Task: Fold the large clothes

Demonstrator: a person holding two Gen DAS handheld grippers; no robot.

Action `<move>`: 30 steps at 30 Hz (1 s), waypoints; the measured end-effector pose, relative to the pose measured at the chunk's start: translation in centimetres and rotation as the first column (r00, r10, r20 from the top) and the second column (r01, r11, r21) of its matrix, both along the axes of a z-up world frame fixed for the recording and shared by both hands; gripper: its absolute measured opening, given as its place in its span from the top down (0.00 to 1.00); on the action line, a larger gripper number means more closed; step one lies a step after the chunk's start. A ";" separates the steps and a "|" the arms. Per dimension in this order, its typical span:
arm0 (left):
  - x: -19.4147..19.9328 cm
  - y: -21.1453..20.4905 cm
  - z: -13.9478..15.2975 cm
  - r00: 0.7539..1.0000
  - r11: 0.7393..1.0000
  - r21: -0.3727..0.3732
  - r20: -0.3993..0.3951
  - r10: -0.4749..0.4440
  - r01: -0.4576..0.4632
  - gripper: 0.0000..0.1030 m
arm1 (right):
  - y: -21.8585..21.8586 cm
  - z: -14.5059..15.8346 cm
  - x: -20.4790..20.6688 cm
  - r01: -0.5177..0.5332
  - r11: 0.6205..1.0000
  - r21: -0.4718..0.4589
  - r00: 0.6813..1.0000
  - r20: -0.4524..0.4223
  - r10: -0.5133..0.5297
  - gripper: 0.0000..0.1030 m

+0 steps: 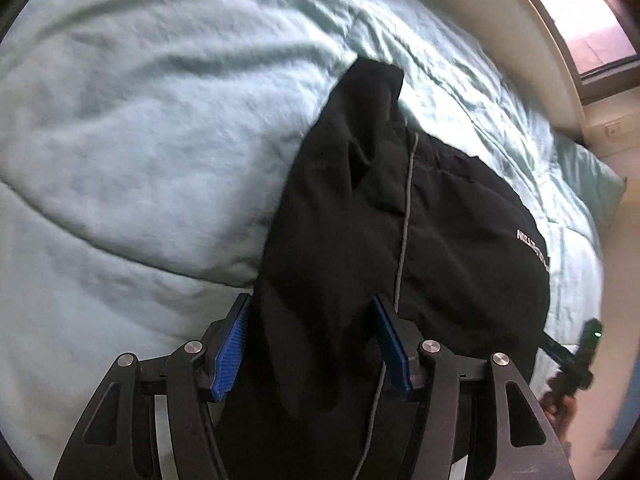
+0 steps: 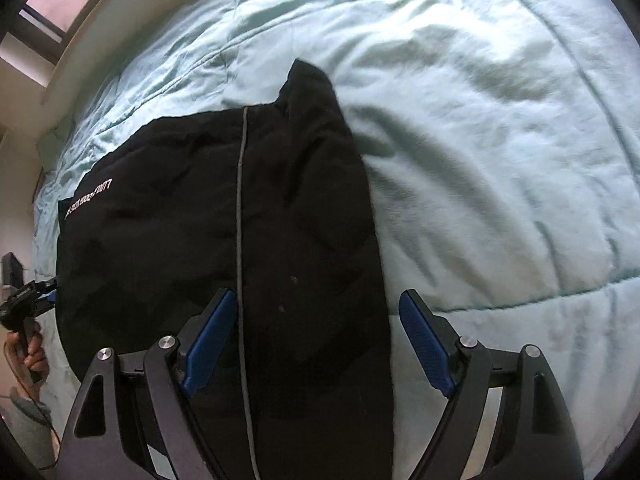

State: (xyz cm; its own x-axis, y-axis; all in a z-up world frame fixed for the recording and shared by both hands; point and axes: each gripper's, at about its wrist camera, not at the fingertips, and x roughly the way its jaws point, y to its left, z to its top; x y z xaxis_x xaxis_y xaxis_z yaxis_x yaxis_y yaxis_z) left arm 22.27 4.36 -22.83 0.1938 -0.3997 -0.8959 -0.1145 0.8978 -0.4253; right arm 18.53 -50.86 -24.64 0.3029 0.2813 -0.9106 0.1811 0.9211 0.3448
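Observation:
A black jacket (image 1: 400,220) with a grey zip line and small white lettering lies on a pale mint duvet (image 1: 140,140). It also shows in the right wrist view (image 2: 240,220), with one edge folded over. My left gripper (image 1: 312,340) hangs open over the jacket's near edge, blue pads apart, with fabric between them. My right gripper (image 2: 316,336) is open too, its jaws wide either side of the jacket's near right edge. Neither holds cloth.
The mint duvet (image 2: 480,140) covers the whole bed. A cream wall and a window (image 1: 584,16) run along the far side. Each view shows the other hand-held gripper at the edge, as in the right wrist view (image 2: 24,308).

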 end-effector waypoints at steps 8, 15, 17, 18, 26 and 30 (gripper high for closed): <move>1.1 -0.5 -3.6 0.998 0.991 -0.125 -0.053 -0.046 0.039 0.23 | -0.9 -4.3 1.7 0.028 0.964 0.265 0.999 -0.040 -0.018 0.12; 0.0 -1.0 -1.8 0.996 0.978 -0.193 0.055 -0.072 0.081 0.56 | -0.4 -3.6 1.1 -0.040 0.950 0.308 0.999 0.026 0.033 0.37; 0.0 -0.9 -2.1 0.996 0.975 -0.210 0.050 -0.069 0.078 0.56 | 0.0 -3.2 0.9 -0.070 0.955 0.288 0.997 0.037 0.062 0.37; 0.1 -0.8 -2.6 0.997 0.972 -0.224 0.037 -0.062 0.069 0.54 | 0.0 -3.5 1.1 -0.071 0.951 0.301 0.997 0.031 0.065 0.34; 0.8 -1.7 -5.0 1.000 0.951 -0.309 0.006 -0.003 0.005 0.45 | 0.2 -6.8 3.4 0.008 0.898 0.439 1.000 -0.025 0.004 0.25; -0.8 -2.3 -2.1 0.995 0.958 -0.285 0.097 -0.008 0.036 0.66 | 0.8 -4.2 1.8 -0.043 0.917 0.397 0.998 0.049 0.026 0.56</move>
